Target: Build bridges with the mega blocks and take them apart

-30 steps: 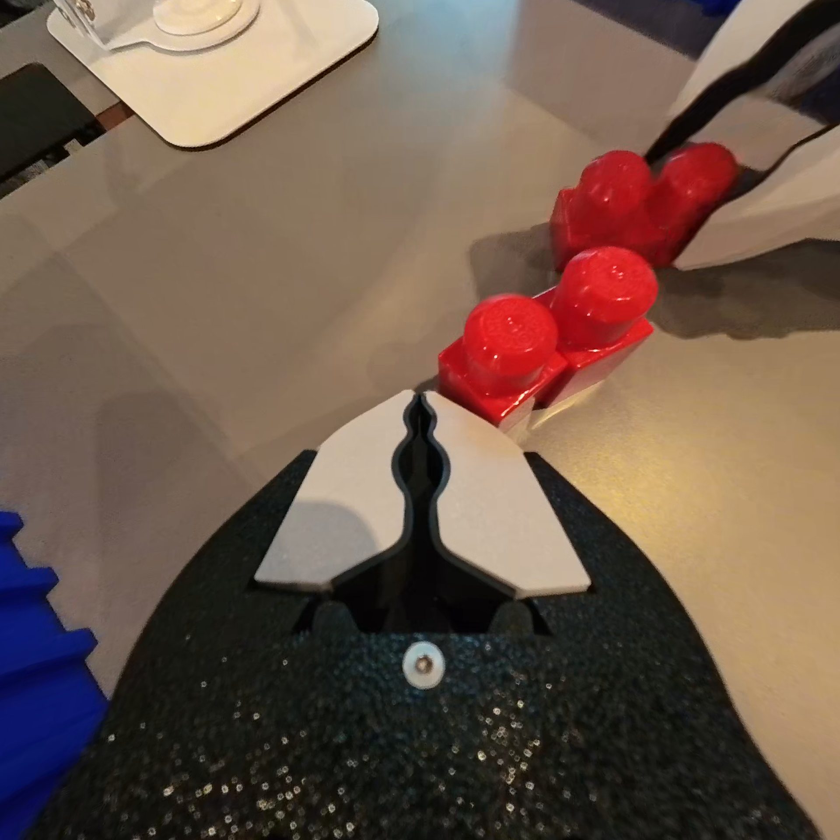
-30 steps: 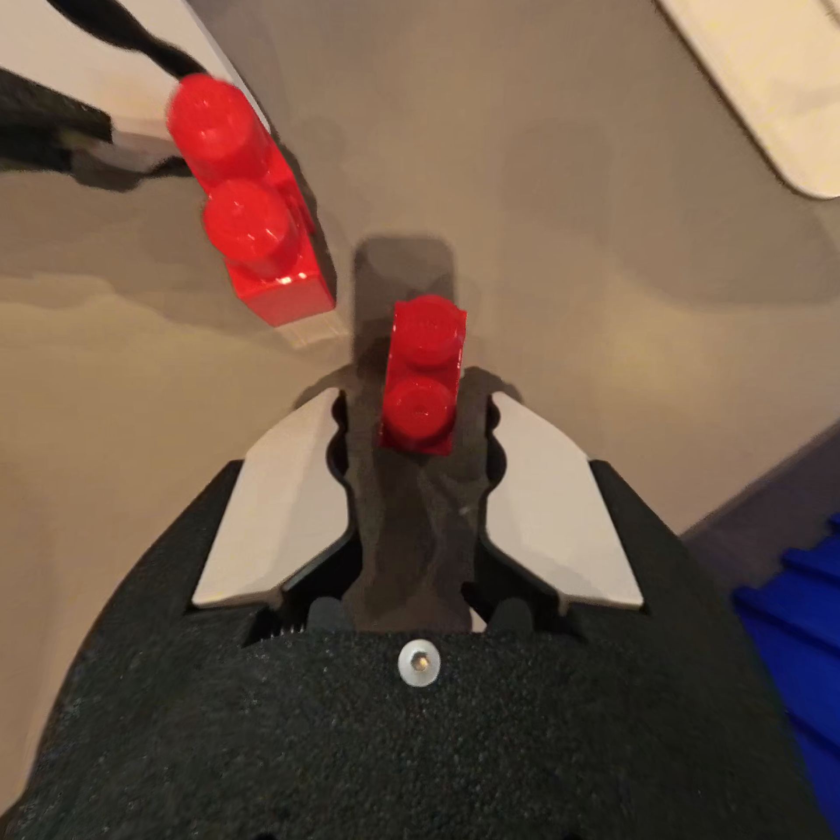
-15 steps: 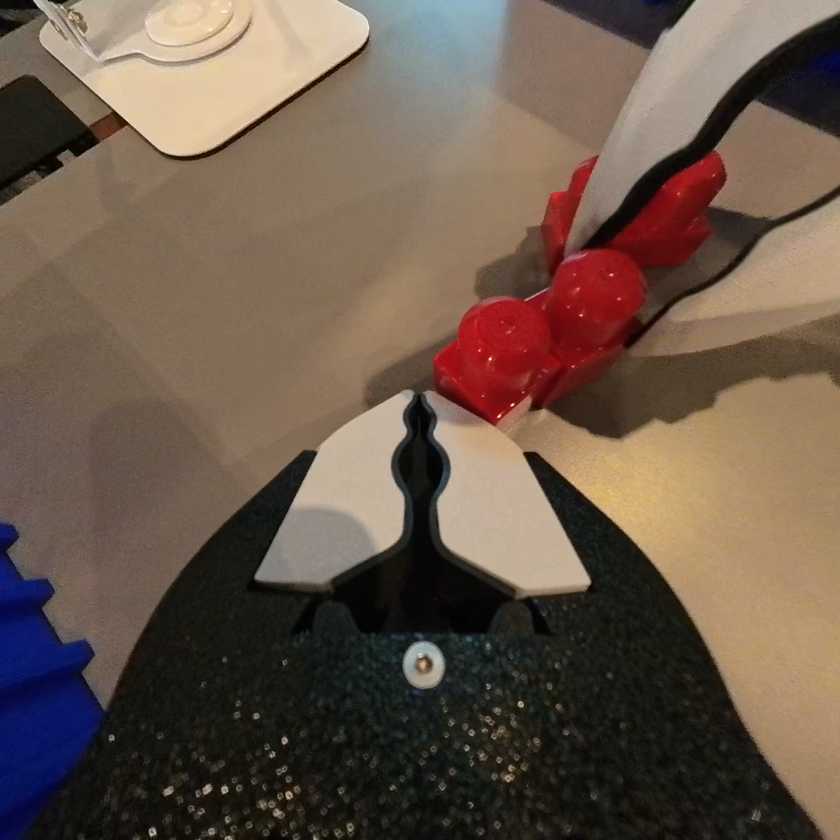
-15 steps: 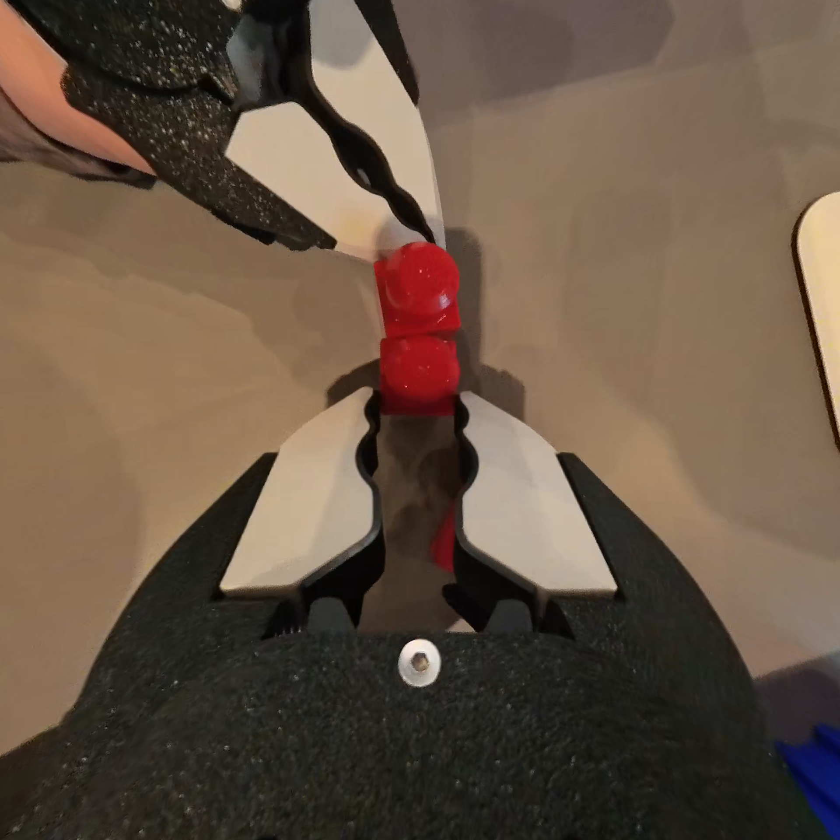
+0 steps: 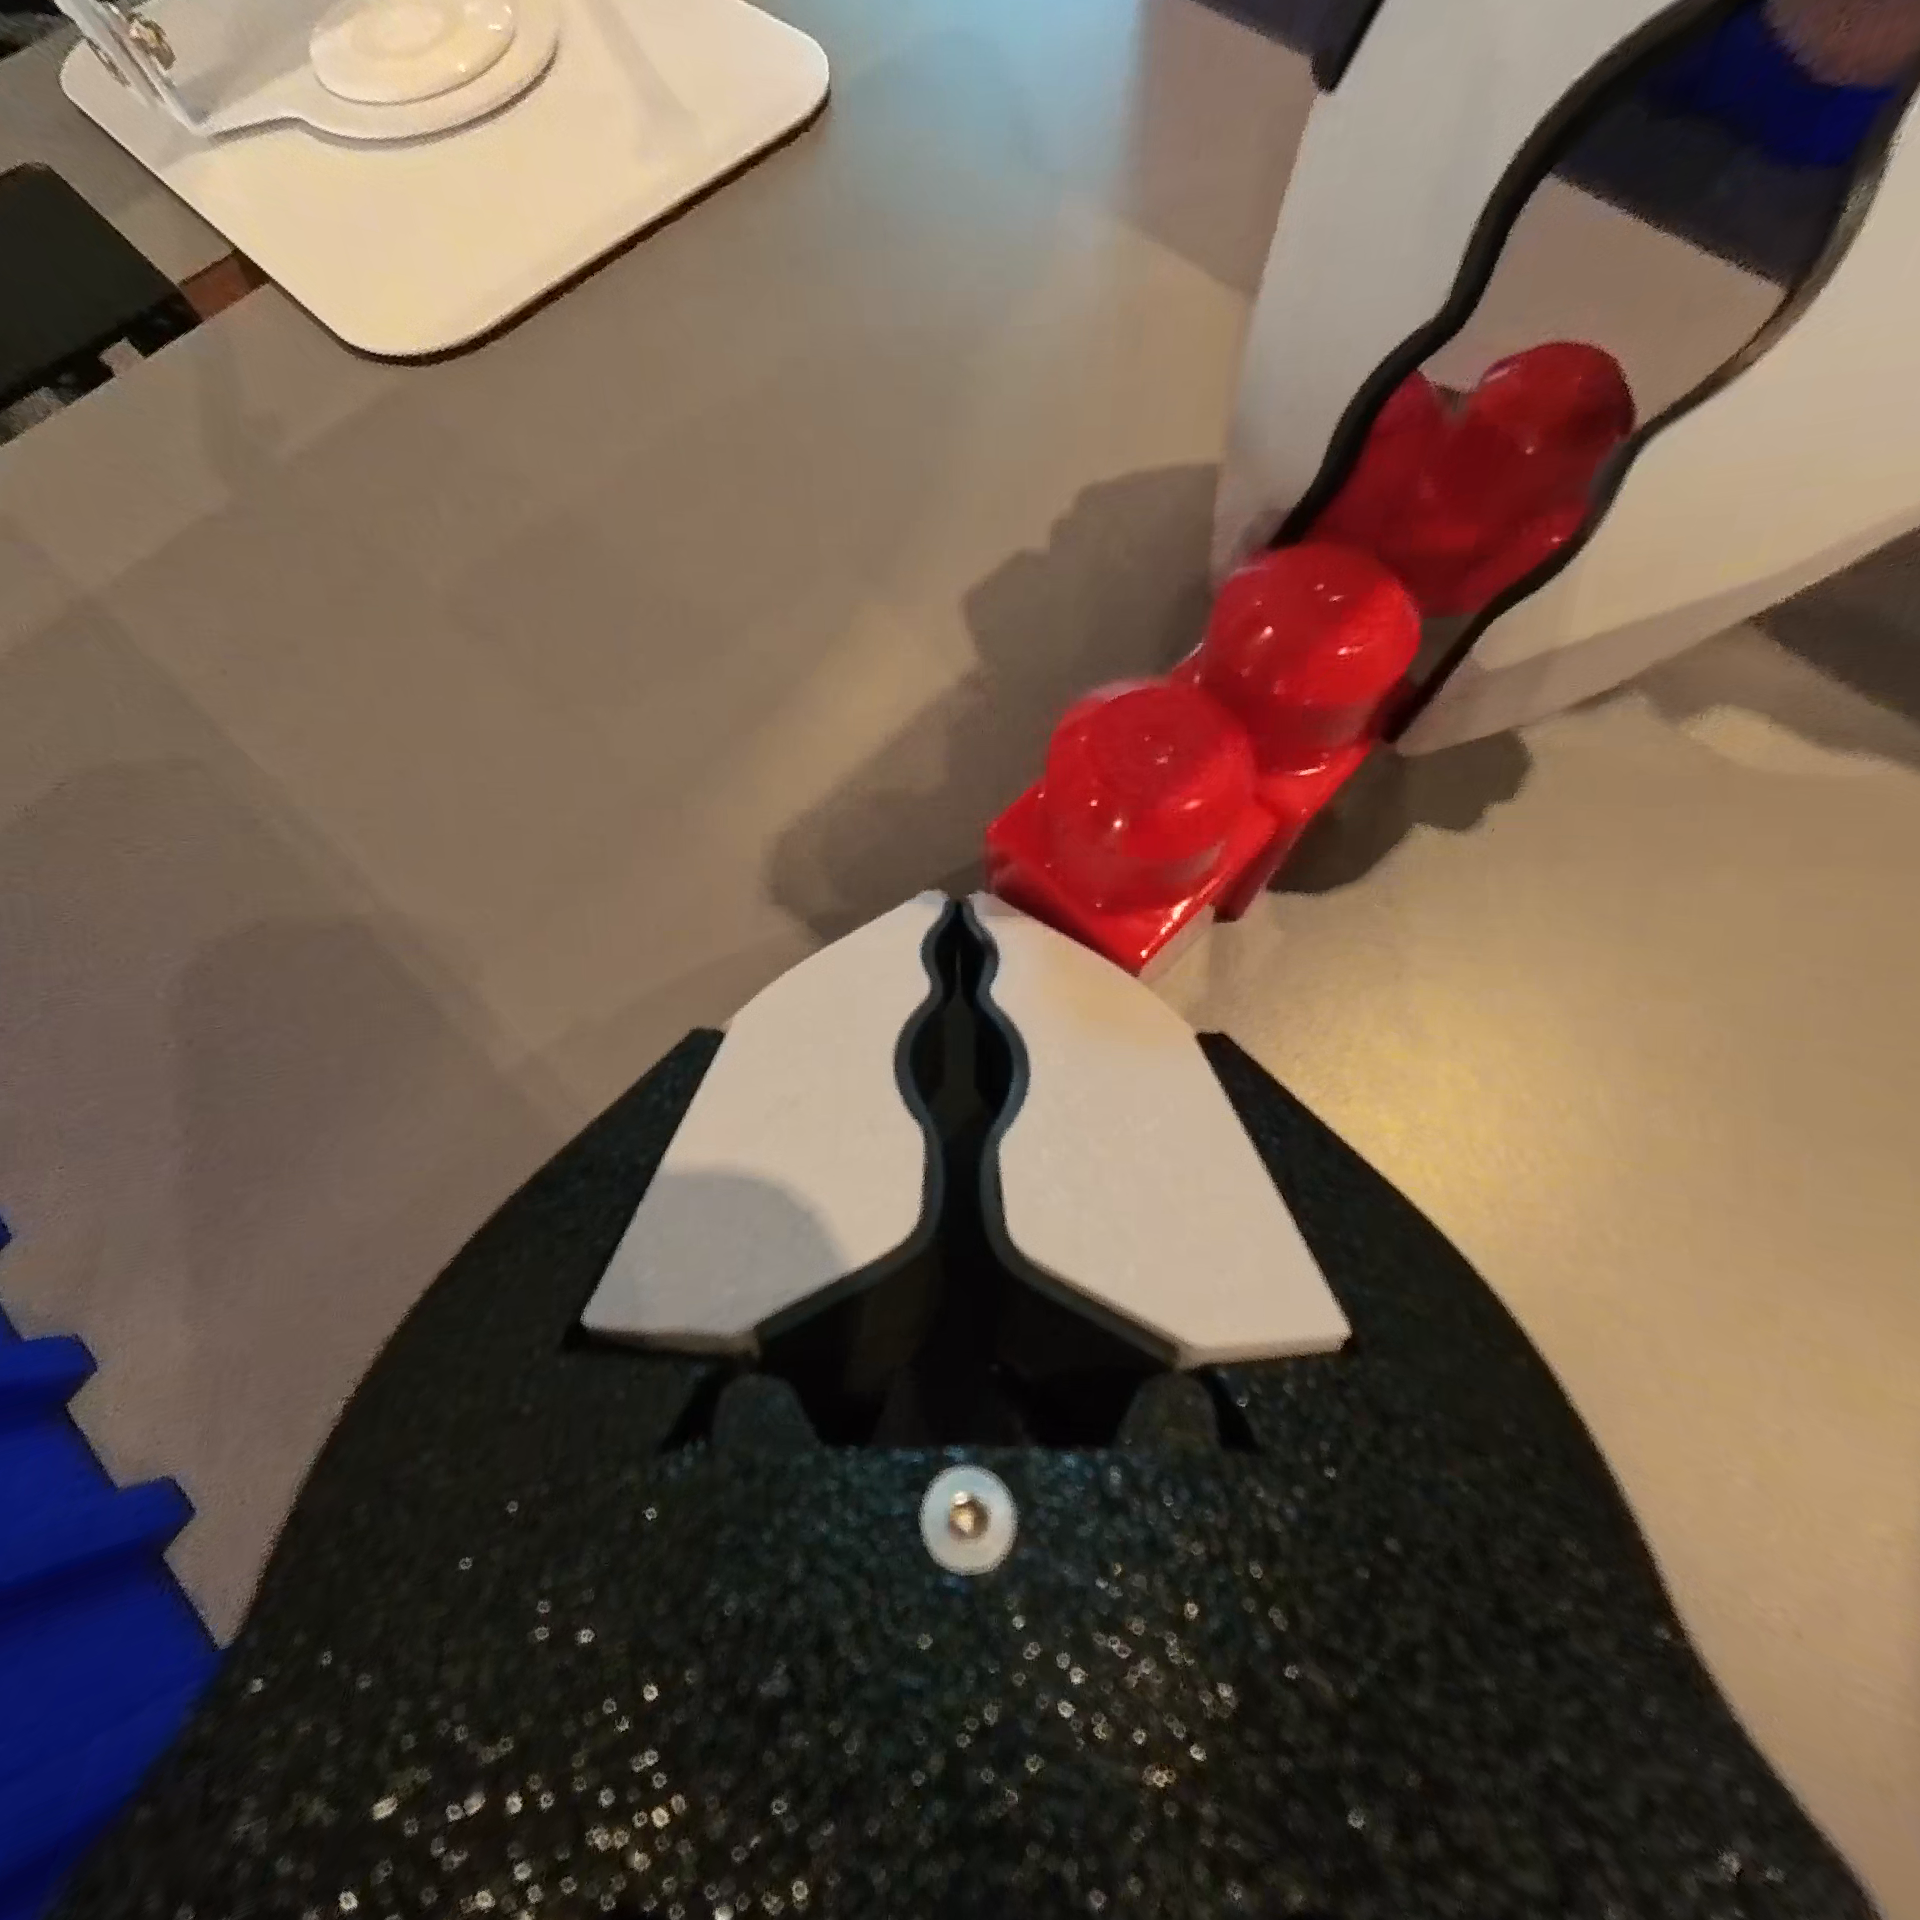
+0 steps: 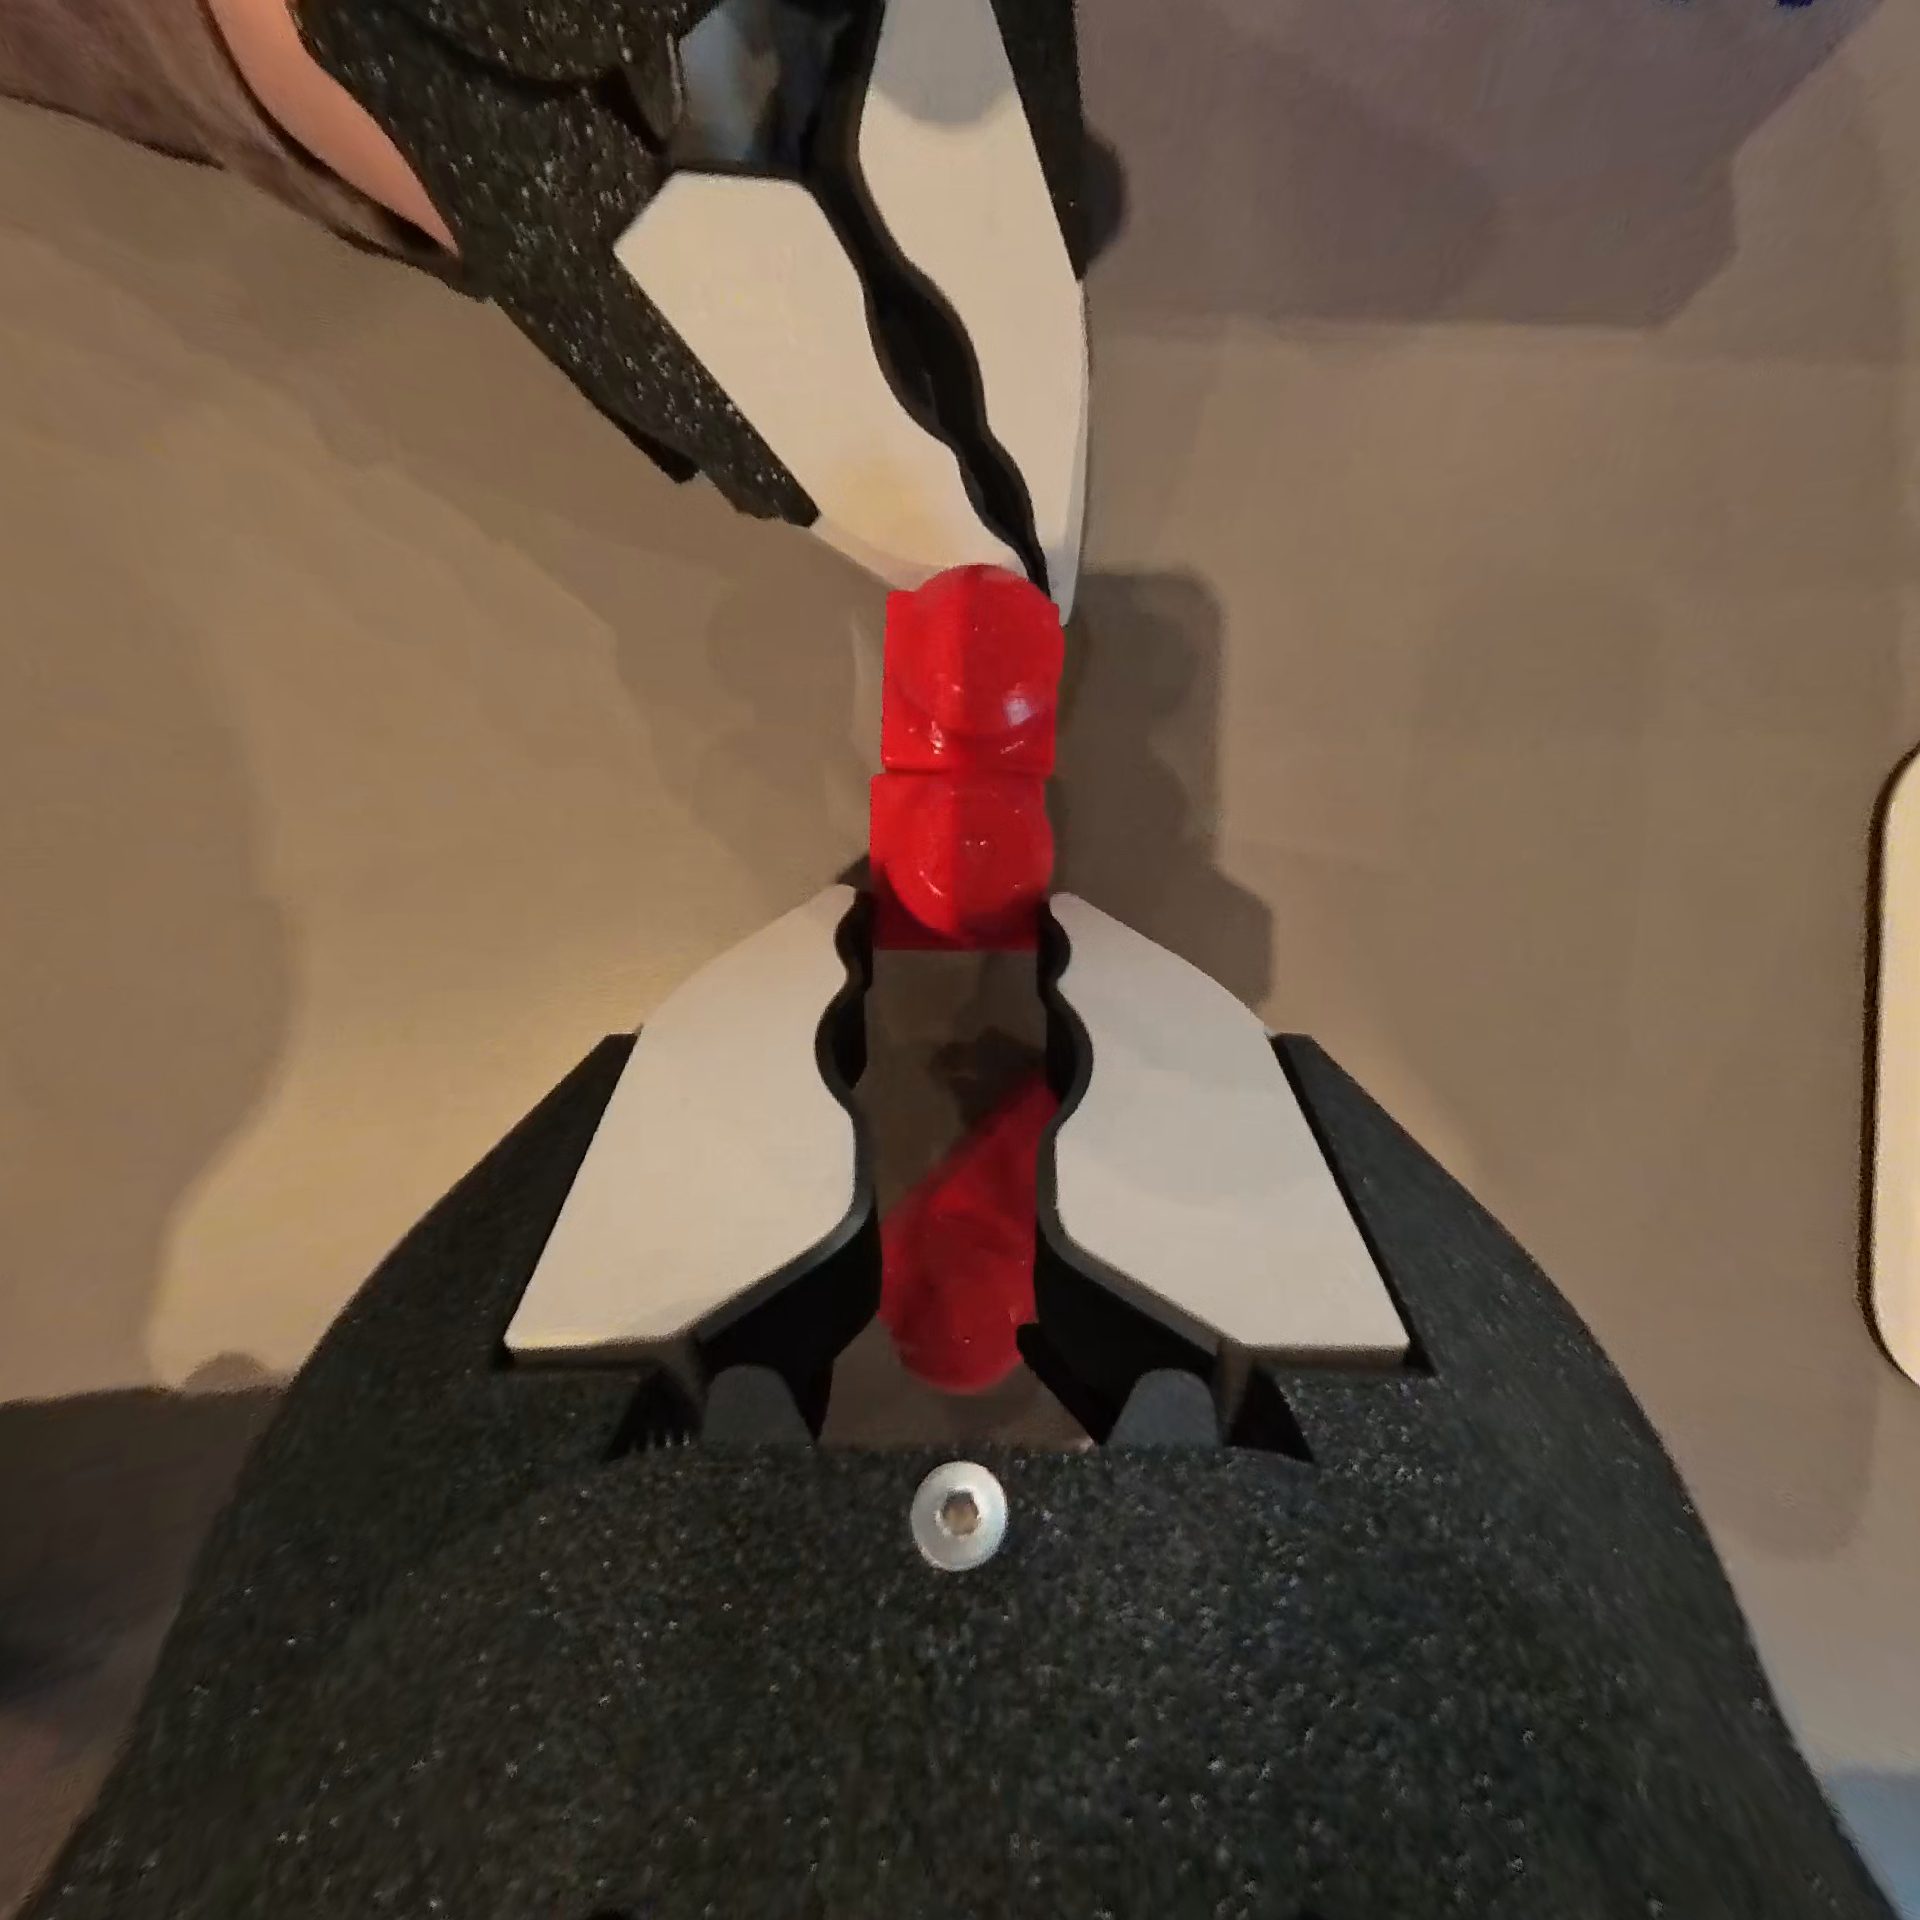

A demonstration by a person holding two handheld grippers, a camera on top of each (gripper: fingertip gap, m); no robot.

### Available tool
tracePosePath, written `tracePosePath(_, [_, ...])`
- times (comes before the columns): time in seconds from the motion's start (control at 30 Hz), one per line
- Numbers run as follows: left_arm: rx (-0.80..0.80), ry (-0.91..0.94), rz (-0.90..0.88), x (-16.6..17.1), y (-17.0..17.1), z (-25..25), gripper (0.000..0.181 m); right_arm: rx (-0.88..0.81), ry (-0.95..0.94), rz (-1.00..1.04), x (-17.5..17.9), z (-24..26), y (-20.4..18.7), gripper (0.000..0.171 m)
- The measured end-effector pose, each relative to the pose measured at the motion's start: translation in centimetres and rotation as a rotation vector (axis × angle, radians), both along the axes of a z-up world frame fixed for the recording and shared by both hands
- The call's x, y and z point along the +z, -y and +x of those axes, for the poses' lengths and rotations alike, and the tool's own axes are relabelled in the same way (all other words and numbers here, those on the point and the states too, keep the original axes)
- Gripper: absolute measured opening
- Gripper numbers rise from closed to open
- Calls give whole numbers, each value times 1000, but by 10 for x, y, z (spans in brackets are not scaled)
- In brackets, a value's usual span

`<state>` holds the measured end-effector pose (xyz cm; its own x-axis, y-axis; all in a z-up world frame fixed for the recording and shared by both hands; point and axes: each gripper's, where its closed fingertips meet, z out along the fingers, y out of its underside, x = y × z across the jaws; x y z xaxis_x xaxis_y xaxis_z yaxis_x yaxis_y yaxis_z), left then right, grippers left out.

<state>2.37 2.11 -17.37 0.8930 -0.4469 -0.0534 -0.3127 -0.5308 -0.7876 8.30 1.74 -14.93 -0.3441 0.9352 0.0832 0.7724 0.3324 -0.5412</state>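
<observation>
A red two-stud mega block (image 5: 1195,790) lies on the grey table (image 5: 520,675). My left gripper (image 5: 961,912) is shut and empty, its tips touching the block's near end. My right gripper (image 6: 951,920) has its jaws closed on the other end of the same block (image 6: 966,748); its white fingers (image 5: 1288,312) come in from the upper right. A second red block (image 5: 1486,478) lies just behind, seen through the gap between those fingers, and shows under my right gripper in the right wrist view (image 6: 956,1247). The left gripper (image 6: 1039,582) shows at the top there.
A white board (image 5: 468,208) with a clear stand lies at the far left; its edge shows in the right wrist view (image 6: 1896,1091). A blue ridged thing (image 5: 62,1507) is at the lower left. A person's hand (image 6: 312,114) holds the left gripper. Across from one pair of fingers to the other is roughly 7 cm. About 15 cm separates my left fingertips from the blue ridged thing (image 5: 62,1507).
My right gripper left the second block, moved over it to the block at my left gripper's tips, and narrowed its jaws onto that block's end. The left gripper stayed shut and in place.
</observation>
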Motion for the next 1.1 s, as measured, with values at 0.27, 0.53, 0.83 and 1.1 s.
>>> tracePosePath(0.27, [-1,7,-2,0,0,0,0,26,-21,-26,0,3,-1,30])
tracePosePath(0.53, [-4,7,-1,0,0,0,0,48,-51,9,0,1,-6,30])
tracePosePath(0.83, [-4,2,0,0,0,1,0,46,-48,11,0,1,-6,30])
tracePosePath(1.1, [-6,-2,0,0,0,2,0,41,-48,-11,0,1,-4,29])
